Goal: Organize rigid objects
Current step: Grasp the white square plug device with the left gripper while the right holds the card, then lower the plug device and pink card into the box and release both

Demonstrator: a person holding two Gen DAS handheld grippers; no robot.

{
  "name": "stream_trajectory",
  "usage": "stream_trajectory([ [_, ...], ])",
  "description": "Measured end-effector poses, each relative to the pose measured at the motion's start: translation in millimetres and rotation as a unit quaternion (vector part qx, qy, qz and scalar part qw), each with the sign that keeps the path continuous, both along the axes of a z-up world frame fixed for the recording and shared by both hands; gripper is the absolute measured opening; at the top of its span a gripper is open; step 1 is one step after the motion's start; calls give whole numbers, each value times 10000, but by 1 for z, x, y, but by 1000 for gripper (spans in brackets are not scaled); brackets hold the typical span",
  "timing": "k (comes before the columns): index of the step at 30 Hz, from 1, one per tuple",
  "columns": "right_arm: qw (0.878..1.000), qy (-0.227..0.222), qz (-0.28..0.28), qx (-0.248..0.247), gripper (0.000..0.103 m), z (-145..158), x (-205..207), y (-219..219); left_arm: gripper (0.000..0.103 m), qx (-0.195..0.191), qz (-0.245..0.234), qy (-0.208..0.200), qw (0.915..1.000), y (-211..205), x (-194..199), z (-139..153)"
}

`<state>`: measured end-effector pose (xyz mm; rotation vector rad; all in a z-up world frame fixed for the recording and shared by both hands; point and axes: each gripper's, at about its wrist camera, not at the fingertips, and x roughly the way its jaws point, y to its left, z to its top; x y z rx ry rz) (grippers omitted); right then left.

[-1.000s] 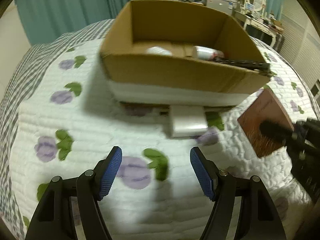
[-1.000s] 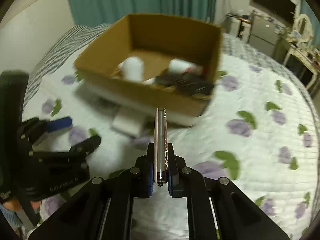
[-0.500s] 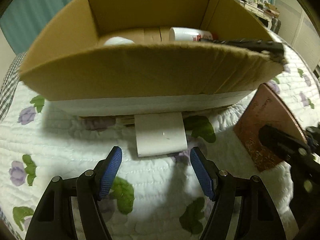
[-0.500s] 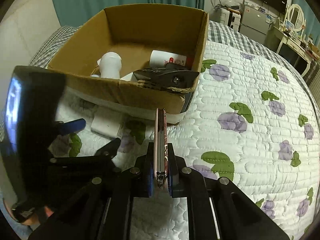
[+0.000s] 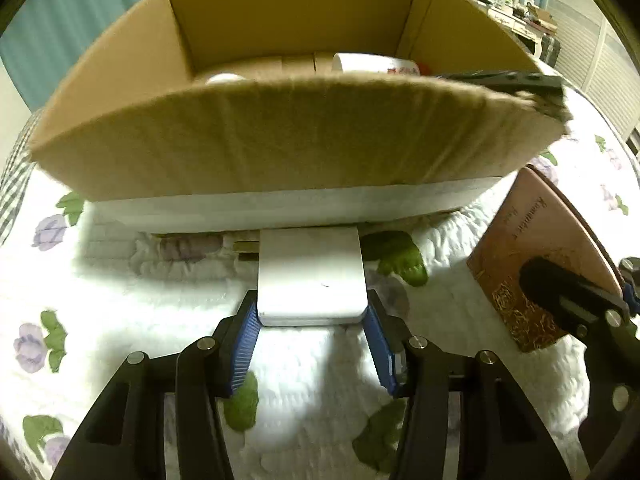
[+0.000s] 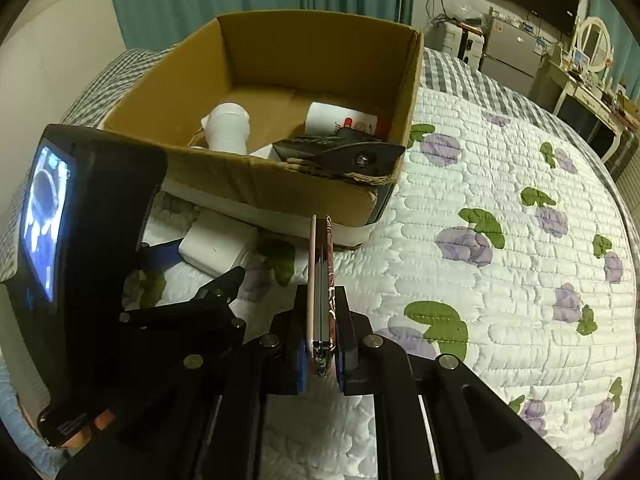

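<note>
A cardboard box [image 5: 296, 136] stands on the quilted bed; it also shows in the right wrist view [image 6: 304, 196]. A flat white block [image 5: 312, 280] lies on the quilt against the box's front. My left gripper [image 5: 312, 332] has its blue pads on both sides of the block's near end, touching it. My right gripper [image 6: 320, 360] is shut on a thin brown booklet [image 6: 320, 264], held upright on edge; the booklet shows at the right of the left wrist view [image 5: 532, 256]. In the box lie a white bottle [image 6: 228, 128], a white tube [image 6: 340, 120] and a black object [image 6: 340, 152] on the rim.
The bed has a white quilt with purple flowers [image 6: 500, 240]. Teal curtains [image 6: 200, 0] hang behind the box. A dresser with a mirror [image 6: 592, 52] and other furniture stand at the far right. The left gripper's body and screen [image 6: 80, 240] fill the left of the right wrist view.
My left gripper moved forward to the white block and its pads narrowed onto the block's sides. My right gripper kept hold of the booklet and moved closer to the box.
</note>
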<state>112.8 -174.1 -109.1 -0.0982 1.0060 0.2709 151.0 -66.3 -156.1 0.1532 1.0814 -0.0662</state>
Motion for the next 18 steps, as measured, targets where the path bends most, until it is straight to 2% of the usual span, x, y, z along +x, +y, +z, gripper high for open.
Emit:
stream_trajectory([
  [6, 9997, -184, 127, -32, 9, 20, -18, 5, 50, -337, -55, -57, 9994, 9, -32, 21],
  [11, 9995, -254, 181, 74, 9, 39, -42, 4, 50, -411, -116, -177, 9989, 15, -61, 43],
  [18, 9974, -658, 276, -43, 10, 94, -69, 10, 50, -451, -116, -846, 9953, 17, -95, 108],
])
